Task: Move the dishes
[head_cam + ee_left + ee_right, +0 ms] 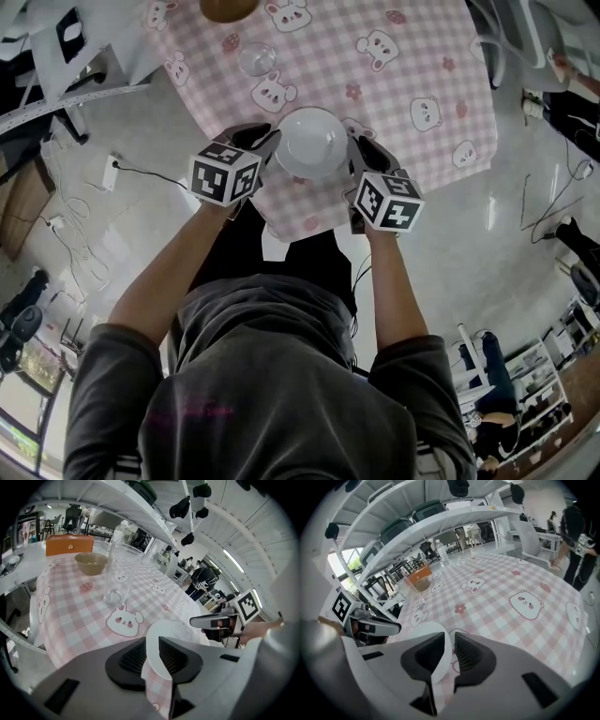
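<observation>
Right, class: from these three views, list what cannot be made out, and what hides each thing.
- The brown bowl: head view, cut off by the top edge.
- The white dish: its underside faces away in every view, so whether it touches the tablecloth is unclear.
- The orange box: left gripper view, too distant to tell what it is.

Arms stretched forward, left gripper (pixel 268 142) and right gripper (pixel 358 148) angled down, jaws each gripping bowl (pixel 311 141) rim
</observation>
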A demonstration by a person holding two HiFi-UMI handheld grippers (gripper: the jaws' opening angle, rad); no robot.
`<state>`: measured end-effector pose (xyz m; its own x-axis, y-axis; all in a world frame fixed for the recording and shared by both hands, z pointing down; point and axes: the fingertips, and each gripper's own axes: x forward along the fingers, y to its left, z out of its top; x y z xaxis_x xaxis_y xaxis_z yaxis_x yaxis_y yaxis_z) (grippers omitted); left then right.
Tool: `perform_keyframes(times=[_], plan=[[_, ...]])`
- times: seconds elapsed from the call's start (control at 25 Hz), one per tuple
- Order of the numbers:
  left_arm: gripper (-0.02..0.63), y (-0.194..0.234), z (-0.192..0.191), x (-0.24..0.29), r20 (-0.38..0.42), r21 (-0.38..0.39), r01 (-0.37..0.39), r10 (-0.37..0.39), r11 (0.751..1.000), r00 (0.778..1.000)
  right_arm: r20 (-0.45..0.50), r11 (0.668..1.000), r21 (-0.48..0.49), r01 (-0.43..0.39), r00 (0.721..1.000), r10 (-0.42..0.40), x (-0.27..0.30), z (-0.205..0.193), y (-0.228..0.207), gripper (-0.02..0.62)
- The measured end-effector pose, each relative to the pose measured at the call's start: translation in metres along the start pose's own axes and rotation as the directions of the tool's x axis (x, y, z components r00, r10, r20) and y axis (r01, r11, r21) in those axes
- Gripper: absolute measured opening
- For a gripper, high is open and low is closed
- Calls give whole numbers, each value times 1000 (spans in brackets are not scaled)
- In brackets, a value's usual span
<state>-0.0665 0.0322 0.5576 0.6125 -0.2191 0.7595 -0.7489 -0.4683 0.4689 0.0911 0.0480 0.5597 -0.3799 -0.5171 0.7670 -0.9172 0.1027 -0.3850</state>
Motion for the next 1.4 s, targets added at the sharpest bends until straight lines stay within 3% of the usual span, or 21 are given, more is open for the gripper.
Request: perform_keyframes(times=[0.36,0.6,1.04,1.4], plan=[[81,-31,37,-19,80,59,-15,11,998,997,65,997,-55,-48,997,52,-18,49,3,61],[81,-48,65,-45,161,52,-35,26,998,987,111,991,-89,-97,988,107,-38,85,11,61],[81,-58,127,-110,363,45,-141,115,989,925,222,962,-202,-186,947,230,-72,156,31,61],[81,-43,157,-155,458,36,-192,154,981,876,282,951,-249,-183,926,252,-94,189,52,61]])
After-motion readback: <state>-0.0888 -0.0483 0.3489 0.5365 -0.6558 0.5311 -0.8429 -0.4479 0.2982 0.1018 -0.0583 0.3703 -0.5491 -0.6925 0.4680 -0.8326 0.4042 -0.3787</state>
